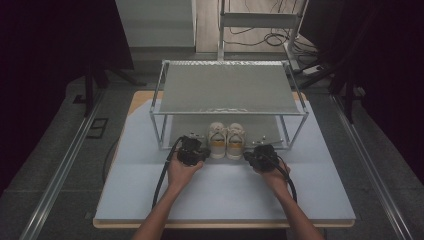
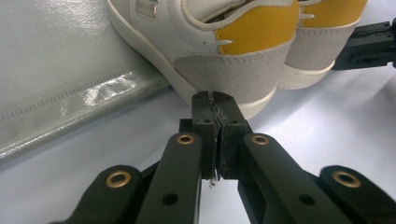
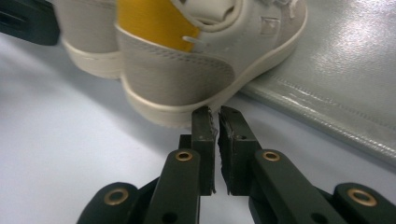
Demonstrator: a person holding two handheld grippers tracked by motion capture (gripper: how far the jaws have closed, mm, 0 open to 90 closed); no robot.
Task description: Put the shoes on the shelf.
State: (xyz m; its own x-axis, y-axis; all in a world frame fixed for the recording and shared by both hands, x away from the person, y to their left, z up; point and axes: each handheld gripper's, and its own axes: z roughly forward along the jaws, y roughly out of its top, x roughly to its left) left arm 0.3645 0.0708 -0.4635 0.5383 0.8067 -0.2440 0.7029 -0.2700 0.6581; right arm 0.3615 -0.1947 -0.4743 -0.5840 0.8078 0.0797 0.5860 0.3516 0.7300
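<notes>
A pair of white sneakers with grey heels and yellow collars stands heels-out on the rack's bottom shelf: left shoe point(image 1: 217, 141), right shoe point(image 1: 235, 142). My left gripper point(image 1: 202, 153) sits just left of the pair. In the left gripper view, my left gripper point(image 2: 215, 100) is shut and empty, its tips right at the left shoe point(image 2: 233, 70) heel sole. My right gripper point(image 1: 249, 156) is on the other side. In the right gripper view, my right gripper point(image 3: 215, 114) is shut but for a sliver, holds nothing, and its tips are at the right shoe point(image 3: 177, 70) heel.
A two-tier metal rack point(image 1: 227, 87) stands at the back of the pale blue table mat point(image 1: 225, 195); its silver lower shelf liner point(image 2: 70, 93) lies under the shoes. Rack legs point(image 1: 161, 135) flank the grippers. Cables trail back along both forearms.
</notes>
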